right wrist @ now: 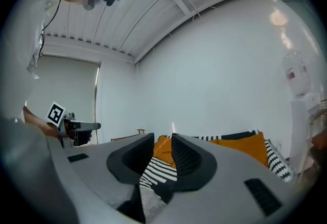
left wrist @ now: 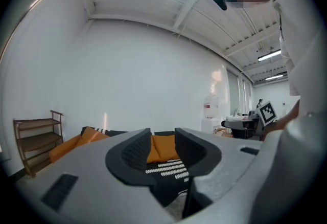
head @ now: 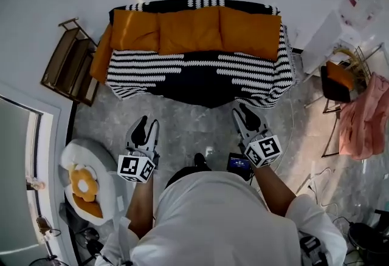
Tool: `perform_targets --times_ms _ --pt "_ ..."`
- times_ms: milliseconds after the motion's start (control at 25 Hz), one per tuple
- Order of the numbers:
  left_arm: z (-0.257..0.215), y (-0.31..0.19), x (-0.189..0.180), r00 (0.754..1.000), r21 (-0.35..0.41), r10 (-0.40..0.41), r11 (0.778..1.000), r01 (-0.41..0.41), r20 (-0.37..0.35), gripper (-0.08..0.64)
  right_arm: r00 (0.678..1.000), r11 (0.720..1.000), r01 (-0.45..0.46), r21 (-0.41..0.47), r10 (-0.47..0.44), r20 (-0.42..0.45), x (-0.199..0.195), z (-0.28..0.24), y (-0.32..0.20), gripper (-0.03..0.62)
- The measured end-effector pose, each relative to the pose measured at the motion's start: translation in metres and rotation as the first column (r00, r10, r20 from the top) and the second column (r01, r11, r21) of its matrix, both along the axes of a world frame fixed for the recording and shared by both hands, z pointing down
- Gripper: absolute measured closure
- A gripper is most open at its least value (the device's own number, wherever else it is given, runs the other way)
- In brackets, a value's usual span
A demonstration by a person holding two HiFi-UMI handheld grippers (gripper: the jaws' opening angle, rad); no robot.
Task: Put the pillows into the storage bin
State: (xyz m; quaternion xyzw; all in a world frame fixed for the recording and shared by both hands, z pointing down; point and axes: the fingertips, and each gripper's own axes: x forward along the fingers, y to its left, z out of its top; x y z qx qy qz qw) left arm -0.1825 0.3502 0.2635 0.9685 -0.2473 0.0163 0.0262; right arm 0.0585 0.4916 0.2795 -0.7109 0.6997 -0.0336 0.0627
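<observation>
Three orange pillows [head: 189, 30] line the back of a sofa [head: 200, 76] draped in a black-and-white striped cover. Another orange cushion [head: 100, 55] leans at the sofa's left end. My left gripper [head: 144, 129] hangs over the grey floor in front of the sofa, open, with nothing between its jaws. My right gripper [head: 246, 115] is level with it on the right, close to the sofa's front edge, also open and empty. In the left gripper view the left gripper [left wrist: 162, 142] frames the orange pillows [left wrist: 162, 147]. Through the right gripper [right wrist: 162, 147] shows the striped cover [right wrist: 156, 169]. I see no storage bin.
A wooden shelf rack [head: 70, 63] stands left of the sofa. A grey round cushion with a yellow flower toy [head: 85, 183] lies on the floor at my lower left. At the right are a chair with an orange seat [head: 339, 76], a pink cloth [head: 364, 119] and a water dispenser [head: 358, 0].
</observation>
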Motion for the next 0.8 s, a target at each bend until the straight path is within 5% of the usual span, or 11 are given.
perform_targets --times_ms 560,800 --pt "0.028 -0.155 0.073 0.999 -0.094 0.027 0.995 -0.03 -0.039 0.41 0.992 0.992 -0.124 -0.032 0.124 -0.001 0.088 0.001 -0.114 0.468" --pt "0.039 -0.214 0.113 1.0 -0.116 -0.006 0.993 0.004 -0.022 0.41 0.995 0.995 -0.09 -0.033 0.091 0.034 0.126 0.01 -0.178 0.468"
